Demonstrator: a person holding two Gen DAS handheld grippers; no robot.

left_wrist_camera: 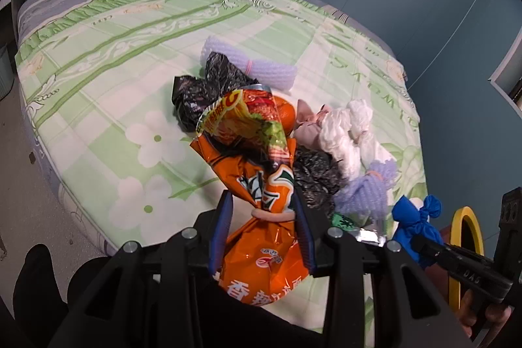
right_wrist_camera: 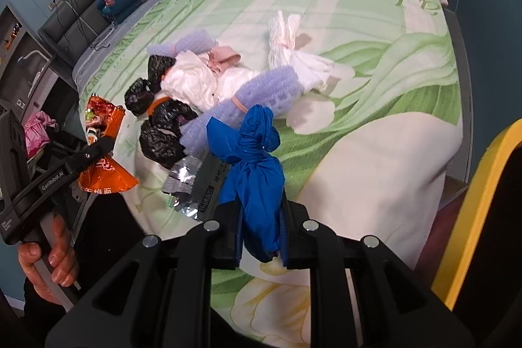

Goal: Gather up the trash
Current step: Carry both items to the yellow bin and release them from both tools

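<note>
Two grips: left jaws clamp orange noodle wrapper (left_wrist_camera: pixel 261 217), Chinese print; right jaws pinch blue bag (right_wrist_camera: pixel 257 185).

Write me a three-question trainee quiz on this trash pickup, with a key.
1. True or false: the left hand-held gripper is shut on the orange snack bag.
2. What does the right hand-held gripper hold? A) a black bag B) the blue knotted bag C) a white bag
3. Fill in: the rest of the trash lies on the ___, which has a green flowered cover.

Key
1. True: its pads pinch the bag at the tied neck.
2. B: both pads press on the blue bag's sides.
3. Bed: the black bags, white bags, purple foam rolls and silver wrapper lie there.
</note>
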